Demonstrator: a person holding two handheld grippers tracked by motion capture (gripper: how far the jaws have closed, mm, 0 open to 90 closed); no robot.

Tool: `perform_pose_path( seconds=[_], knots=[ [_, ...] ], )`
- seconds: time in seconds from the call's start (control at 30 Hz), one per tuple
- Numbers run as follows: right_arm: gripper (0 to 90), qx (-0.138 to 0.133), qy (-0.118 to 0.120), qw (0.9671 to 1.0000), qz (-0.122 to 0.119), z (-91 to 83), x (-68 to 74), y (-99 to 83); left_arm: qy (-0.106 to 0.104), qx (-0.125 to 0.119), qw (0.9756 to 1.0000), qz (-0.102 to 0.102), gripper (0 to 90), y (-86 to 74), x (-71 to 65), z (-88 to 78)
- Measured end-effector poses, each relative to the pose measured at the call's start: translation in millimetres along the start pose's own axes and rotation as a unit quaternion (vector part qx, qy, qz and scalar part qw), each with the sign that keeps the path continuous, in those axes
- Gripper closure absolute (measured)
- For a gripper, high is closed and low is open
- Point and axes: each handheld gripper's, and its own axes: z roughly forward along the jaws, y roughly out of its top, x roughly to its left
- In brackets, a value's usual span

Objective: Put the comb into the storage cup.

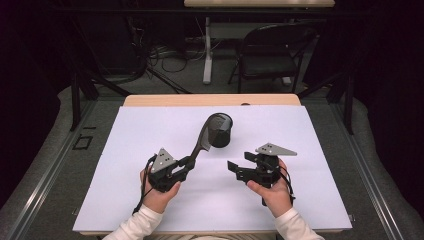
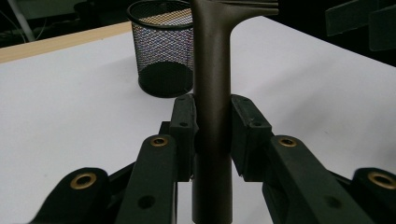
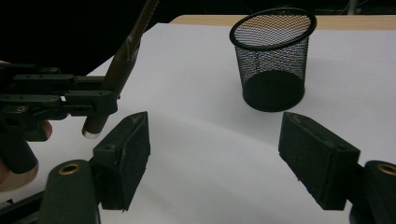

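My left gripper [image 1: 187, 162] [image 2: 212, 123] is shut on the handle of a dark, long-handled kitchen utensil [image 1: 200, 141] [image 2: 212, 70] [image 3: 122, 58]. The utensil slants up and away, and its broad head [image 1: 215, 121] lies level with the mouth of a black mesh cup [image 1: 222, 135] [image 2: 161, 56] [image 3: 273, 60]. Whether the head touches the cup I cannot tell. The cup stands upright at the middle of the white sheet. My right gripper [image 1: 235, 167] [image 3: 215, 135] is open with nothing between its pads, to the right of the left gripper [image 3: 70, 100] and nearer than the cup.
A white sheet [image 1: 310, 145] covers the wooden table [image 1: 210, 100]. Beyond the table's far edge stand a black chair [image 1: 272, 50], a white table leg [image 1: 207, 50] and loose cables on the floor. Dark stands flank the table on both sides.
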Motion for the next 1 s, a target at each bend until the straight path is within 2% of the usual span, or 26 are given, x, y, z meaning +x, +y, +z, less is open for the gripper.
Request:
perform_pose_path(
  seconds=[0.23,0.43,1.0],
  knots=[
    [27.3,0.004,0.010,0.9999,0.009,8.3,2.8,4.5,0.000,-0.001,1.0000,0.000,72.3,0.0,-0.2,0.2],
    [29.7,-0.003,0.018,0.9997,0.014,13.5,4.3,10.3,-0.001,-0.002,1.0000,-0.001,72.3,0.0,0.2,0.1],
    [33.1,-0.016,0.021,0.9993,0.027,24.1,7.3,29.4,0.001,-0.006,1.0000,0.000,72.3,0.0,0.7,-0.5]
  ],
)
